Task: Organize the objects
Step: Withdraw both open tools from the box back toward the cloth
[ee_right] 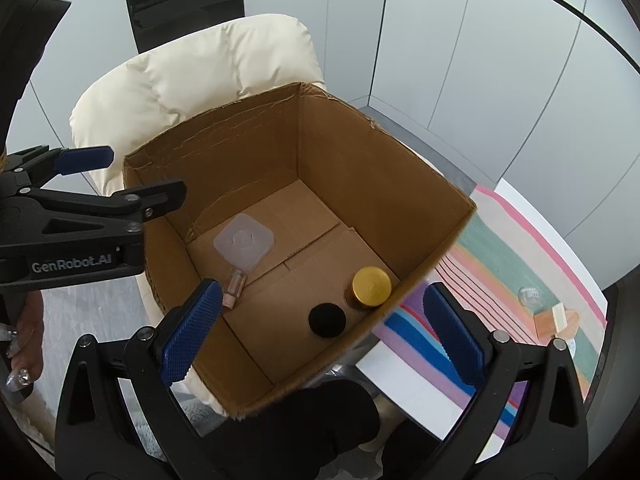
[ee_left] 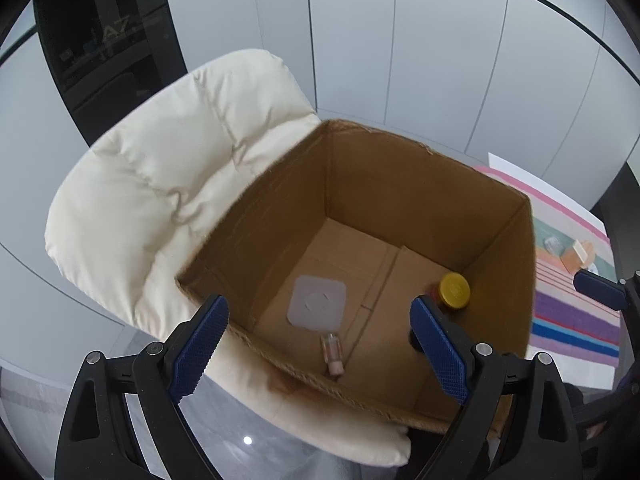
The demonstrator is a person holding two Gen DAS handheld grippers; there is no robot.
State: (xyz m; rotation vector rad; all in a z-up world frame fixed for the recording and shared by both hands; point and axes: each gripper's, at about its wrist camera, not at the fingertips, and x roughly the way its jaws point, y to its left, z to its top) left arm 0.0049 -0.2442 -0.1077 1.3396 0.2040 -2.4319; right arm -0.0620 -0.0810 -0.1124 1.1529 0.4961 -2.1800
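An open cardboard box (ee_left: 400, 184) (ee_right: 360, 160) sits on a cream padded chair (ee_left: 160, 184) (ee_right: 192, 64). On its floor lie a translucent square lid (ee_left: 316, 304) (ee_right: 244, 242), a small clear bottle with a pink cap (ee_left: 332, 356) (ee_right: 234, 286), a gold-lidded jar (ee_left: 455, 290) (ee_right: 371, 286) and a black round cap (ee_right: 327, 320). My left gripper (ee_left: 320, 348) (ee_right: 132, 178) hovers open above the box's near-left rim, holding nothing. My right gripper (ee_right: 324, 336) is open over the box's right corner, also with nothing in it.
A striped cloth (ee_right: 500, 240) (ee_left: 576, 312) covers a white table to the right of the box, with a wooden block (ee_right: 556, 320) (ee_left: 578, 254) and a small glass piece (ee_right: 528, 296) on it. A hand (ee_right: 20, 360) holds the left gripper. Grey wall panels stand behind.
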